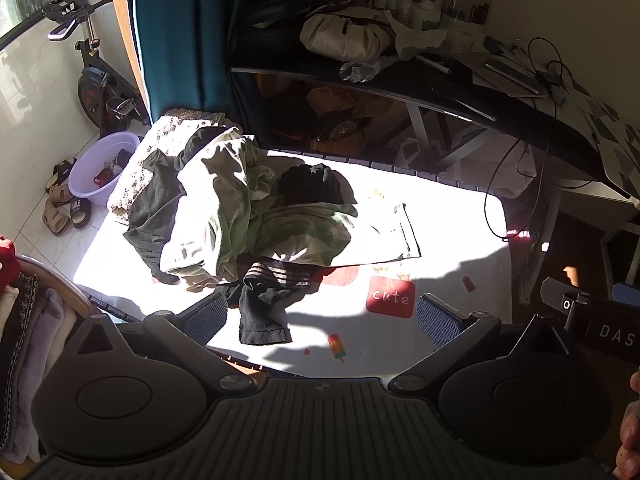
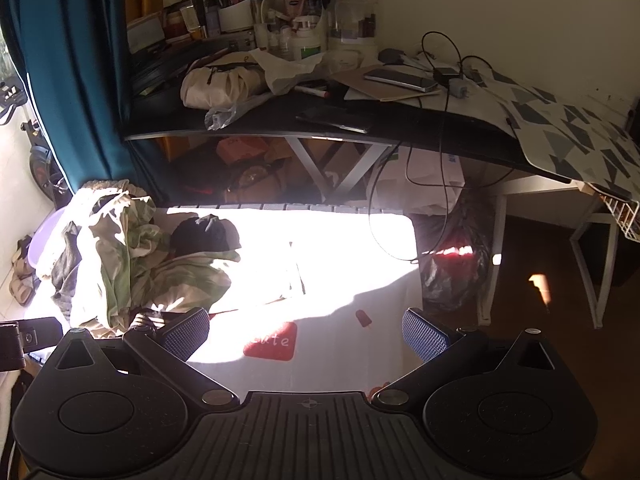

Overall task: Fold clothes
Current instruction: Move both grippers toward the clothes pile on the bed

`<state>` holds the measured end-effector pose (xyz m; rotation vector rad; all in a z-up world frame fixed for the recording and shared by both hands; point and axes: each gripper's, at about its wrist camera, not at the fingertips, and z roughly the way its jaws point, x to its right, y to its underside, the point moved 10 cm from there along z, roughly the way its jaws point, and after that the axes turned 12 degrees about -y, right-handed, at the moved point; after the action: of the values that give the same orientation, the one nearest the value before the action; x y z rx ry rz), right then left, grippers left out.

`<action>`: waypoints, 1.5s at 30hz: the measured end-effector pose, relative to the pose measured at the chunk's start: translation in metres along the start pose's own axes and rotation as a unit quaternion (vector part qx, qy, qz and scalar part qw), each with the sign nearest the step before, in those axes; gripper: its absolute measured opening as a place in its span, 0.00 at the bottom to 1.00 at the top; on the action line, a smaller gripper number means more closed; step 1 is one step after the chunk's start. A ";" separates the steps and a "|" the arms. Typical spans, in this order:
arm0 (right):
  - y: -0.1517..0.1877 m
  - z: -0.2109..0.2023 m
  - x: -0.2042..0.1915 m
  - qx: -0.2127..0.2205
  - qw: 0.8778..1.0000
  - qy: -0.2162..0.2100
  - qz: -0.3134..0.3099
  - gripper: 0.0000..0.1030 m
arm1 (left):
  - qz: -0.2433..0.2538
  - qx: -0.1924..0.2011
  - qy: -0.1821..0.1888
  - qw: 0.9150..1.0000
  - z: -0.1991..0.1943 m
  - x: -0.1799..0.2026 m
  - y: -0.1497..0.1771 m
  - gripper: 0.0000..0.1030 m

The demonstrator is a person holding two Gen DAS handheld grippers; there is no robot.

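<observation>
A heap of unfolded clothes (image 1: pixel 240 216) lies on a white printed table cover (image 1: pixel 440 216) in strong sun: a pale green and cream garment, a dark grey one at the left, a black one on top, and a black striped piece (image 1: pixel 264 300) hanging toward me. My left gripper (image 1: pixel 320 316) is open, hovering just short of the striped piece and holding nothing. My right gripper (image 2: pixel 306 334) is open too, above the bare cover to the right of the clothes heap (image 2: pixel 132 260). Folded clothes (image 1: pixel 24 344) are stacked at the left edge.
A black desk (image 2: pixel 400 128) crowded with cosmetics, a cream bag, a phone and cables stands behind the table. A teal curtain (image 1: pixel 180 40) hangs at the left. A purple basin (image 1: pixel 100 168), sandals and an exercise bike sit on the tiled floor. A cable (image 2: pixel 376 216) droops over the table's far edge.
</observation>
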<state>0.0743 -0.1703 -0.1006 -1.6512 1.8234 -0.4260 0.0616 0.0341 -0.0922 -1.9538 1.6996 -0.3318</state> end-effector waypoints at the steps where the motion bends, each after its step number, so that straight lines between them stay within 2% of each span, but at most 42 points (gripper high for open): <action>1: 0.000 0.001 -0.001 -0.001 1.000 0.000 0.000 0.99 | -0.001 -0.001 0.000 1.000 0.000 -0.001 0.000 1.00; 11: -0.003 0.001 -0.008 0.001 1.000 -0.002 -0.011 0.99 | -0.005 -0.004 -0.003 1.000 0.000 -0.005 0.000 1.00; 17: -0.011 -0.004 -0.014 0.020 0.999 0.003 -0.034 0.99 | -0.014 -0.003 0.002 1.000 0.000 -0.007 0.000 1.00; 21: -0.019 -0.013 -0.011 0.047 0.998 0.022 -0.036 0.99 | -0.024 0.009 -0.005 1.000 -0.004 -0.013 -0.002 0.99; 26: -0.028 -0.020 -0.014 0.064 0.997 0.018 -0.049 0.99 | -0.037 0.012 -0.011 0.999 -0.005 -0.026 -0.004 1.00; 31: -0.033 -0.024 -0.025 0.084 0.993 0.020 -0.083 0.99 | -0.067 0.020 0.016 0.997 -0.007 -0.041 -0.006 1.00; 38: -0.036 -0.028 -0.052 0.098 0.988 0.020 -0.118 0.99 | -0.070 0.023 0.008 0.997 -0.002 -0.065 -0.004 0.99; 45: -0.034 -0.036 -0.081 0.116 0.984 0.012 -0.133 0.99 | -0.072 0.030 0.028 0.997 0.004 -0.086 0.000 1.00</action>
<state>0.0785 -0.1031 -0.0335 -1.7336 1.5067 -0.7472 0.0483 0.1182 -0.0830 -2.0455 1.5665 -0.4889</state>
